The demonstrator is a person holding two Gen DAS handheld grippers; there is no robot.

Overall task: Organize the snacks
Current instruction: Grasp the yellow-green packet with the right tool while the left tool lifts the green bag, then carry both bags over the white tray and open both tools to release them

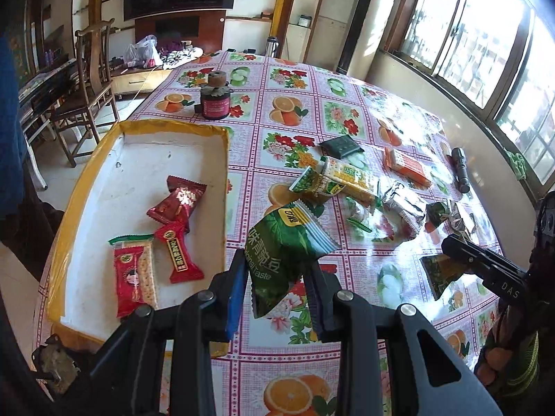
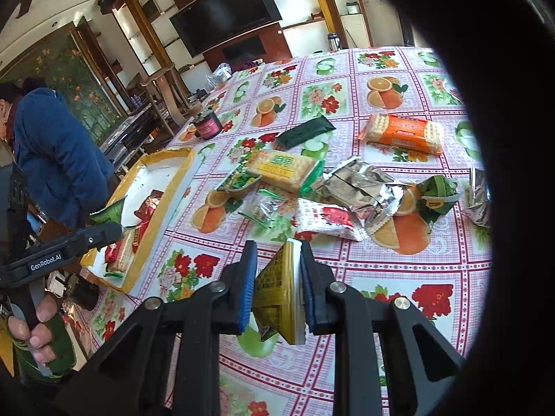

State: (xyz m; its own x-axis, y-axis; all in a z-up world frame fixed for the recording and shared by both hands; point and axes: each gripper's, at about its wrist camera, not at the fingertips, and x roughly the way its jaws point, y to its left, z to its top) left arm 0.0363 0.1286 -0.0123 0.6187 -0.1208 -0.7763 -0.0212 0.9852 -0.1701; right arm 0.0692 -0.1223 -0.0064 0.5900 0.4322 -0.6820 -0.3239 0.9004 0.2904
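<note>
My left gripper (image 1: 277, 270) is shut on a green pea snack packet (image 1: 284, 253), held above the table just right of the white tray with yellow rim (image 1: 138, 159). The tray holds a red cracker pack (image 1: 133, 279) and two red candies (image 1: 177, 204). My right gripper (image 2: 279, 274) is shut on a yellow-green snack packet (image 2: 277, 291), held above the table; it also shows in the left wrist view (image 1: 440, 270). Loose snacks lie on the floral tablecloth: a yellow cracker pack (image 2: 281, 168), silver foil packs (image 2: 364, 187), an orange cracker pack (image 2: 404, 133).
A dark red jar (image 1: 215, 104) stands behind the tray. A black flashlight (image 1: 459, 170) lies at the table's far right. A dark green packet (image 2: 305, 131) lies mid-table. A wooden chair (image 1: 86, 93) and a person in blue (image 2: 59, 159) are to the left.
</note>
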